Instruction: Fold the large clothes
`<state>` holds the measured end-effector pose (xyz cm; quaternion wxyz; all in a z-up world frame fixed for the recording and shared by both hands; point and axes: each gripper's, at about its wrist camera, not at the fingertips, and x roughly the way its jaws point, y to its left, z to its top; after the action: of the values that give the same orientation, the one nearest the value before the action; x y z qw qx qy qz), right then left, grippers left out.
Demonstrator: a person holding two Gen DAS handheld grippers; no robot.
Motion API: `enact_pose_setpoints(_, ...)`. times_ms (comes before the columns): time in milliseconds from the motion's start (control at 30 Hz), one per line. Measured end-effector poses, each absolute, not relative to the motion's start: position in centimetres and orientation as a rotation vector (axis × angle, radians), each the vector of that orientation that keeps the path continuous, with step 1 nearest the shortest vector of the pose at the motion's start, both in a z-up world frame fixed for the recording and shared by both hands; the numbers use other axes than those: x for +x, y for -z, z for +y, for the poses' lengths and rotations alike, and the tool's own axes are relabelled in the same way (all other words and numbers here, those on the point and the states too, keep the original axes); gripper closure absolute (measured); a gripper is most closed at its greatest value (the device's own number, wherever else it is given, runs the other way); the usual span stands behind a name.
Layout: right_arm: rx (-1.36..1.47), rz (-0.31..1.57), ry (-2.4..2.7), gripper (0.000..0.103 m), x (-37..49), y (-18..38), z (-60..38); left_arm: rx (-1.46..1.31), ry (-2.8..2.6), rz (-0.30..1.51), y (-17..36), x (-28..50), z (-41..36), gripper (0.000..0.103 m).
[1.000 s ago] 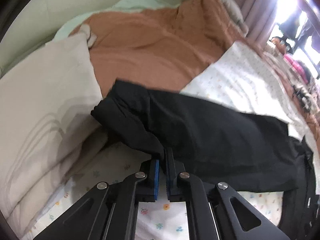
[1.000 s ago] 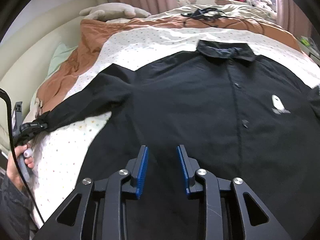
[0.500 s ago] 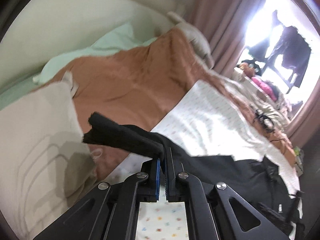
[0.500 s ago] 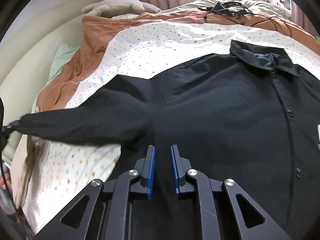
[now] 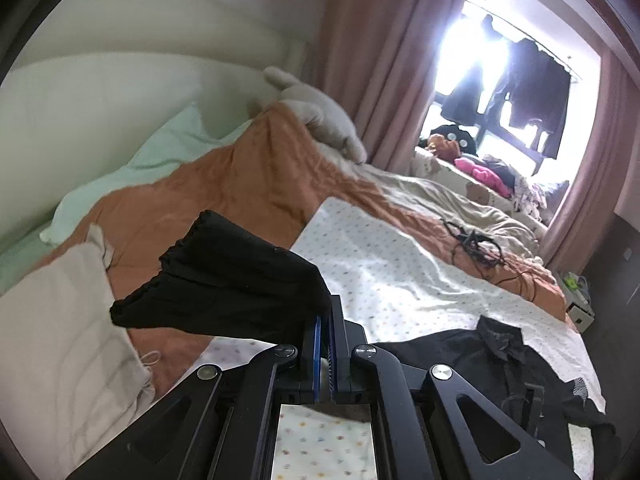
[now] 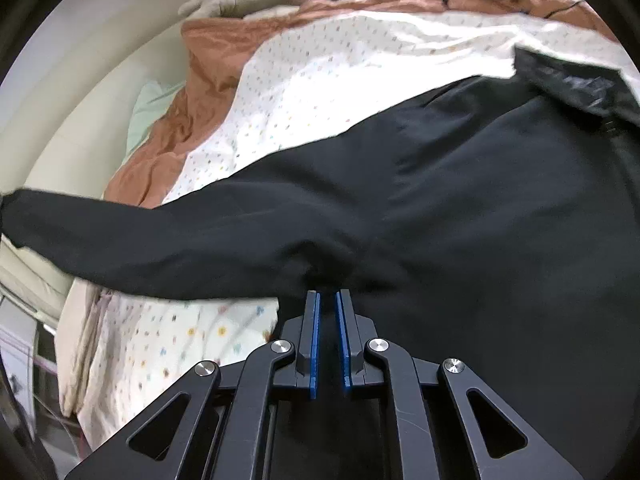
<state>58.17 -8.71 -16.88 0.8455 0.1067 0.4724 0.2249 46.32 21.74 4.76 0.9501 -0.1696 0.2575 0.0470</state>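
Note:
A black button-up shirt [image 6: 480, 208] lies spread on the dotted white sheet [image 6: 320, 80] of a bed. My left gripper [image 5: 327, 320] is shut on the shirt's sleeve cuff [image 5: 224, 280] and holds it lifted above the bed. In the right wrist view that sleeve [image 6: 140, 248] stretches out to the left, raised off the sheet. My right gripper [image 6: 327, 300] has its jaws nearly together, pinching the black cloth at the armpit. The shirt's collar [image 5: 500, 340] shows at the lower right of the left wrist view.
An orange-brown blanket [image 5: 248, 184] covers the far side of the bed. A beige pillow [image 5: 52, 340] lies at the left, a mint pillow [image 5: 160, 148] behind it. A tangle of black cables [image 5: 476, 244] lies on the blanket. Pink curtains [image 5: 380, 60] frame a bright window.
My left gripper has lifted the sleeve cuff up off the bed and tilted upward. My right gripper has closed from open onto the cloth at the armpit and moved closer to it.

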Motion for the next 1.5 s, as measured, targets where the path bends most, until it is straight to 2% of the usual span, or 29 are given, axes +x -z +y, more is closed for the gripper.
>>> enact_pose_setpoints(200, 0.271, 0.949, -0.447, 0.092, 53.5, 14.2, -14.2, -0.321, -0.039, 0.493, -8.4, 46.9, 17.3, 0.101)
enact_pose_setpoints(467, 0.309, 0.854, -0.378, 0.092, 47.2, 10.7, -23.5, -0.222, 0.081, 0.461, -13.1, 47.9, 7.2, 0.101)
enact_pose_setpoints(800, 0.419, 0.772, -0.226, 0.091, 40.9, 9.4, -36.1, -0.104, 0.219, 0.481, -14.9, 49.6, -5.7, 0.101)
enact_pose_setpoints(1000, 0.477, 0.734, -0.162, 0.091, 37.9, 9.7, -42.1, -0.043, 0.284, 0.534, -12.9, 52.1, -12.9, 0.101)
enact_pose_setpoints(1400, 0.574, 0.738, -0.064, 0.091, 33.5, 12.6, -49.8, -0.018, 0.409, 0.697, -5.0, 54.8, -24.8, 0.101)
enact_pose_setpoints(1500, 0.571, 0.749, -0.035, 0.091, 32.4, 13.3, -51.0, 0.013, 0.486, 0.811, -2.3, 55.2, -28.4, 0.093)
